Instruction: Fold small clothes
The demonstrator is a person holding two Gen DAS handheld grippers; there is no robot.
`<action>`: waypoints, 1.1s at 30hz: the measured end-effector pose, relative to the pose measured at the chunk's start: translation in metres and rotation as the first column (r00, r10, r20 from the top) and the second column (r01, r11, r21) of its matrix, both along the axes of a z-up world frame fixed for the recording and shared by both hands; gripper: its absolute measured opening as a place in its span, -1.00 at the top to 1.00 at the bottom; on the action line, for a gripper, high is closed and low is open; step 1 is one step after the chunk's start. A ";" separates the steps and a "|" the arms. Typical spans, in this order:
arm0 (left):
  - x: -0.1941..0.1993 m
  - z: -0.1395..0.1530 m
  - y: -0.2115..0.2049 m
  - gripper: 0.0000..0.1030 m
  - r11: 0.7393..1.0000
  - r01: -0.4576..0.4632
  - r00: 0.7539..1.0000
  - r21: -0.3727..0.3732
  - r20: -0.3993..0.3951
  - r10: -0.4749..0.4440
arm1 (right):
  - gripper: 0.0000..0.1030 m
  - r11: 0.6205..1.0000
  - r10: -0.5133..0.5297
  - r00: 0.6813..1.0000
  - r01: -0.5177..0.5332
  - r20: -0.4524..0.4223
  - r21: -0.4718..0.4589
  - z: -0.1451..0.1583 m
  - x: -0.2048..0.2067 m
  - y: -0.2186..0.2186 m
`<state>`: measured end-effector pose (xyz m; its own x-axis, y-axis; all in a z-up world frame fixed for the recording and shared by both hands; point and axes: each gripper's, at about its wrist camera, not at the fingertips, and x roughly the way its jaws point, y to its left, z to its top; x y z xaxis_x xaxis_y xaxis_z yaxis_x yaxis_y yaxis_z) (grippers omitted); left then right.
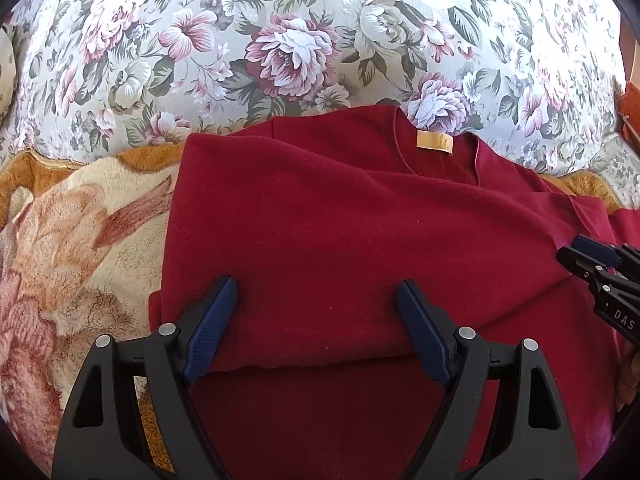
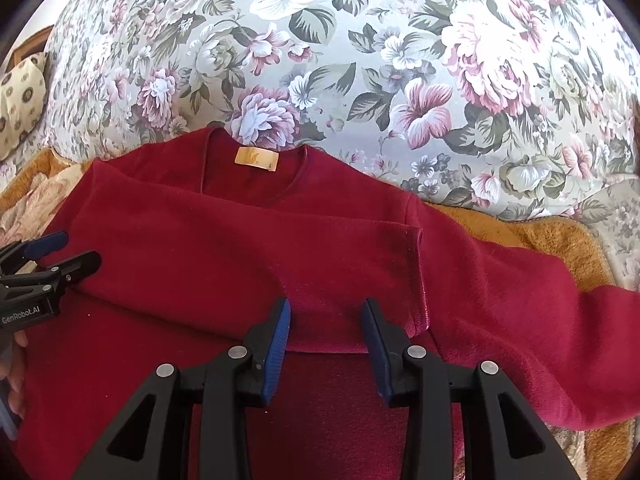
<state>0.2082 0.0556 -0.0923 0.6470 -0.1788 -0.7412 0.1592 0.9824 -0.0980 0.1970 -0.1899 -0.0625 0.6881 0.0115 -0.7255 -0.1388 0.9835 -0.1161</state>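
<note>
Red top (image 2: 224, 256) lies flat w/ neckline facing floral backrest (image 2: 360, 60).

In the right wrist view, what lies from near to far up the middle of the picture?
Right gripper → folded-over sleeve of the red sweater → neck label → floral sofa back.

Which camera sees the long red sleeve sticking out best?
The right wrist view: the sleeve stretches out whole across the orange blanket. The left wrist view catches only a red sliver of it at the right edge.
</note>
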 end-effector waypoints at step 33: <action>0.000 0.000 0.000 -0.60 1.000 0.001 1.000 -0.009 0.005 -0.001 | 0.30 1.000 -0.002 1.000 0.002 0.003 0.027 -0.001 -0.001 -0.003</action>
<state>0.2079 0.0560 -0.0928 0.6502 -0.1863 -0.7365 0.1608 0.9813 -0.1063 0.1957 -0.1927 -0.0633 0.6901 0.0303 -0.7231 -0.1370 0.9865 -0.0895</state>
